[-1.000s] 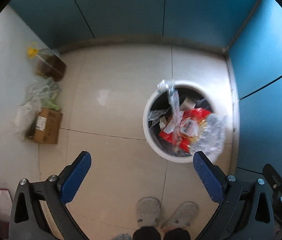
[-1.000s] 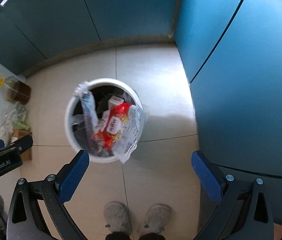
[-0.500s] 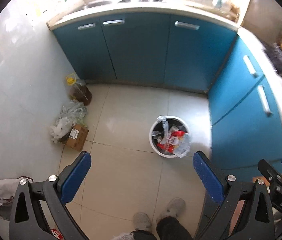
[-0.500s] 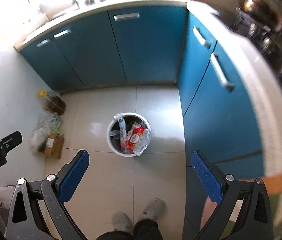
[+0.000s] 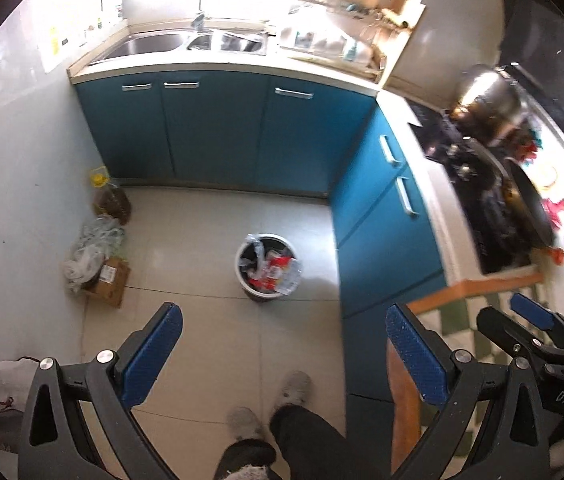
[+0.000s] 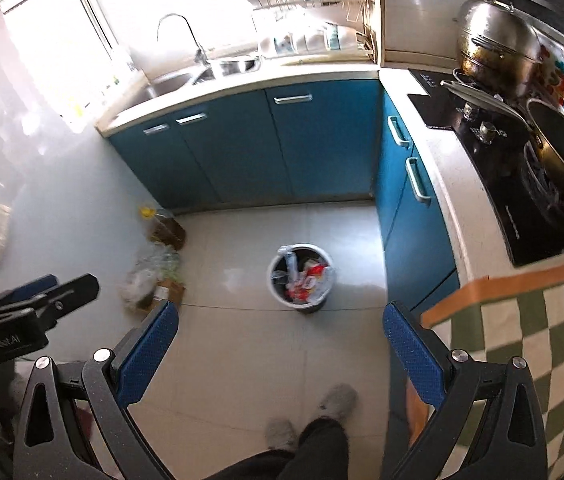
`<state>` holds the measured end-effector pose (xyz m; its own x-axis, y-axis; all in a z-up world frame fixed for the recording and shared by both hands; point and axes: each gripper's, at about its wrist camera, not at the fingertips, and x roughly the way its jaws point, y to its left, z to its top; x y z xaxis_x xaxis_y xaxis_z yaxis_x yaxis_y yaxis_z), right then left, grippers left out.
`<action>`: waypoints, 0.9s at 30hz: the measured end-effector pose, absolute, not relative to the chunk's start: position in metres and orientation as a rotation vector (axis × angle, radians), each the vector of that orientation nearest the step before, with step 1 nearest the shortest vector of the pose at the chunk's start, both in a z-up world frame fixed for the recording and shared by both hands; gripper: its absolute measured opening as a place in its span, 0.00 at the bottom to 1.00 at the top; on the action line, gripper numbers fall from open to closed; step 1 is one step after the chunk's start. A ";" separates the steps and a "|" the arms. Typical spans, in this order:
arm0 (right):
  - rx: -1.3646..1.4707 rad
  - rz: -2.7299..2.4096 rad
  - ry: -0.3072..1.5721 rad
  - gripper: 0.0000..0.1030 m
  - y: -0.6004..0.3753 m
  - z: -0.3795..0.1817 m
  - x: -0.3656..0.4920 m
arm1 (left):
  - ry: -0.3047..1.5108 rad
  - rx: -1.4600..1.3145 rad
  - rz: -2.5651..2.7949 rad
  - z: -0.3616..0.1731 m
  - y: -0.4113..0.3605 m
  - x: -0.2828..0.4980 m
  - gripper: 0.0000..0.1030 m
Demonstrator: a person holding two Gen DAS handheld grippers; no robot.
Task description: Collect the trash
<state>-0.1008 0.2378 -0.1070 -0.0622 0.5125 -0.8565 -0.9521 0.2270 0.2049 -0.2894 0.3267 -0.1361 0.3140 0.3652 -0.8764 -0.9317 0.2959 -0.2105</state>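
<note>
Left gripper [image 5: 282, 354] and right gripper [image 6: 279, 350] both gape wide, empty, above full trash bin [image 5: 267, 266].

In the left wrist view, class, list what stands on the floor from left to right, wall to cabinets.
Cardboard box with crumpled plastic bags → oil bottle with yellow cap → white trash bin full of wrappers → blue cabinets.

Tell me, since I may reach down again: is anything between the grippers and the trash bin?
Nothing visible: bare floor tiles lie between the open left gripper, the open right gripper and the trash bin.
</note>
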 end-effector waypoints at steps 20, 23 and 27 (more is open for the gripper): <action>-0.524 1.452 1.140 1.00 0.198 -0.092 -0.119 | 0.770 -0.908 0.886 -0.115 0.285 -0.311 1.00; -0.526 1.459 1.158 1.00 0.198 -0.095 -0.115 | 0.760 -0.931 0.872 -0.117 0.281 -0.309 1.00; -0.530 1.470 1.173 1.00 0.198 -0.101 -0.108 | 0.763 -0.934 0.869 -0.121 0.278 -0.307 1.00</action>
